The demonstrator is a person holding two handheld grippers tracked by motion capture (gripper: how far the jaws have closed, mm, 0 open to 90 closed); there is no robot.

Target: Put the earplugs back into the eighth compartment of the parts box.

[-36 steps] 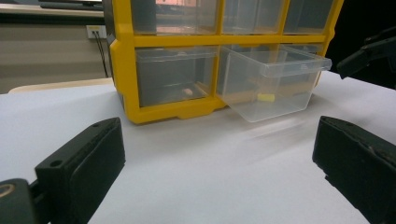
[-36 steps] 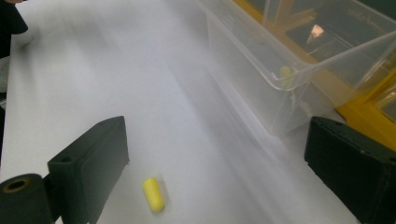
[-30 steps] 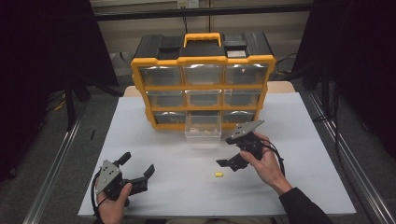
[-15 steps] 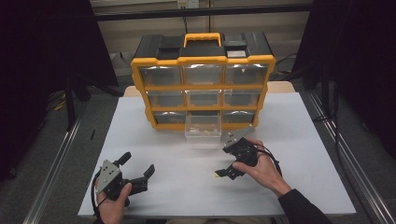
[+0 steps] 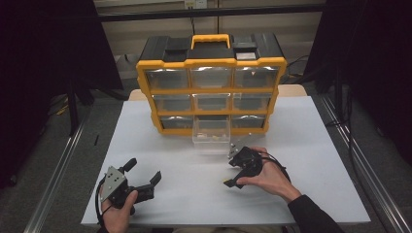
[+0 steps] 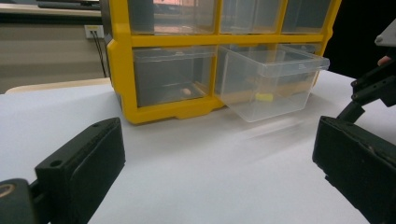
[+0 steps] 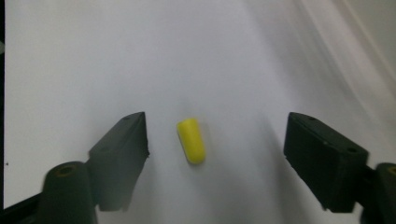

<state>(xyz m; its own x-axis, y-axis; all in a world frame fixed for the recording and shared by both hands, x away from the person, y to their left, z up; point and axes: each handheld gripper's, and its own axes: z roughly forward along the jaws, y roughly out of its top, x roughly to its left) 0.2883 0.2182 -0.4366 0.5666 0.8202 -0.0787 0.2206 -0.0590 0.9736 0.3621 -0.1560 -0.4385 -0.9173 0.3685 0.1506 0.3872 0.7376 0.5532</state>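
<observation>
The yellow earplug (image 7: 191, 140) lies on the white table (image 5: 316, 145), near the pulled-out clear drawer (image 5: 211, 133) of the yellow organizer (image 5: 211, 87), likely its destination. The right gripper (image 7: 215, 149) tilts down over it, jaws straddling it, just been closing, not yet touching. The left gripper (image 5: 143, 175) rests at the near left, jaws wide and empty.

In the high view the white table (image 5: 160, 145) lies bare across the lower centre, open to passage; the yellow drawer cabinet (image 5: 212, 82) blocks the upper centre; its pulled-out clear drawer (image 5: 210, 135) juts forward just above the right gripper (image 5: 232, 180).
</observation>
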